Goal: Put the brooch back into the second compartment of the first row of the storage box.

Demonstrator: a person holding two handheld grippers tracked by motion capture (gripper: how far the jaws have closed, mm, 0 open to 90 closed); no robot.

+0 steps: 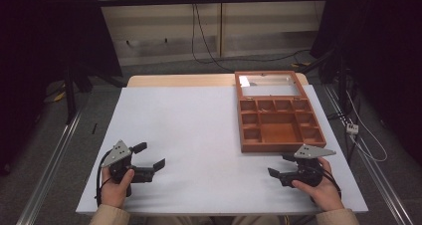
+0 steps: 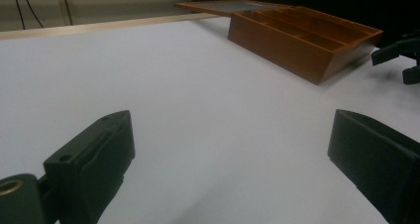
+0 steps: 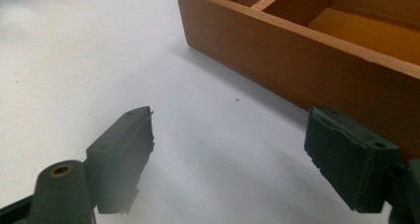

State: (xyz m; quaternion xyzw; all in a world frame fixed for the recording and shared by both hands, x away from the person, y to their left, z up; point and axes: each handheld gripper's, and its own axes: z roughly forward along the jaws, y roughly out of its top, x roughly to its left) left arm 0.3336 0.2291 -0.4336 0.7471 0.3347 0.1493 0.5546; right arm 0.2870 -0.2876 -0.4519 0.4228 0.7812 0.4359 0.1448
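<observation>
A wooden box (image 1: 277, 124) with several small compartments stands on the right half of the white table (image 1: 194, 130), its glass lid (image 1: 268, 84) laid open behind it. My left gripper (image 1: 150, 155) rests near the front left, held by a hand, jaws wide open around nothing. My right gripper (image 1: 281, 165) sits at the front right, just in front of the box, also open and empty. In the left gripper view my left gripper (image 2: 233, 149) faces the box (image 2: 302, 40) across bare table. The right gripper view has my right gripper (image 3: 233, 144) close to the box's front wall (image 3: 297, 55).
The table's far wooden edge (image 1: 179, 79) borders the white sheet. Dark stands and cables (image 1: 204, 46) lie on the floor behind the table. A metal rail (image 1: 54, 155) runs along the left side. The other gripper (image 2: 401, 55) appears at the right edge of the left gripper view.
</observation>
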